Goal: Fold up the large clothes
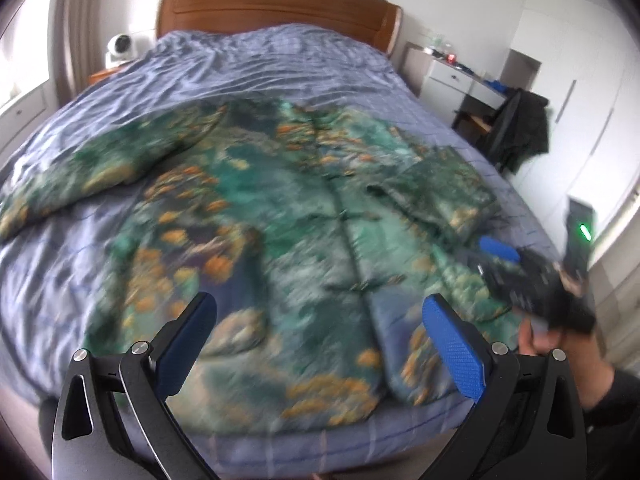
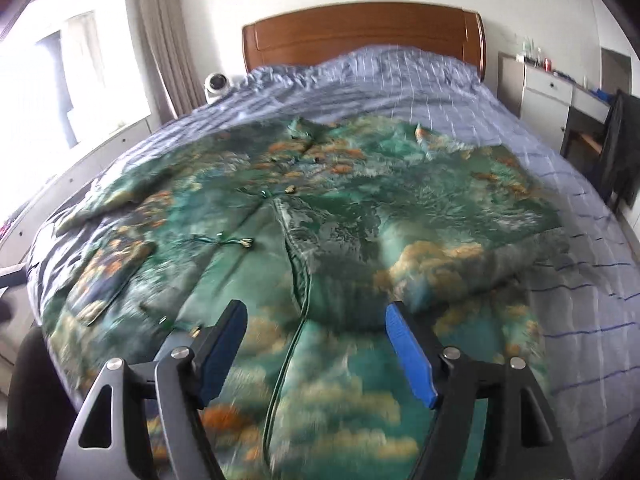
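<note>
Left gripper (image 1: 320, 344) jaws wide apart, holding nothing, hanging over the near hem of the garment (image 1: 280, 220); right gripper (image 2: 316, 344) also spread wide and empty, low over the same near edge, a little right of the front placket seam. Garment is a big green printed jacket with orange patches, laid front up on the bed (image 1: 240, 64), collar at the far end toward the headboard (image 2: 360, 28), hem near, so its long axis runs near to far, straight ahead of both grippers. Left sleeve (image 1: 92, 168) lies out to the far left, well away from the body panel; right sleeve (image 2: 472, 248) looks already doubled in over the right half of the body (judgement, edges are blurred). If so, the open left sleeve is likely next, and the left gripper is the nearer one: cloth to grab lies far and left of it. Left wrist view alone shows the right gripper from outside (image 1: 500, 254), low by the folded right sleeve with the person's hand (image 1: 536, 340) behind it, and shows the left sleeve full length. Right wrist view alone shows the placket seam and frog buttons sharply, plus the thick folded ridge just ahead of its jaws; left sleeve there is only a foreshortened strip. Both views motion-blurred.
</note>
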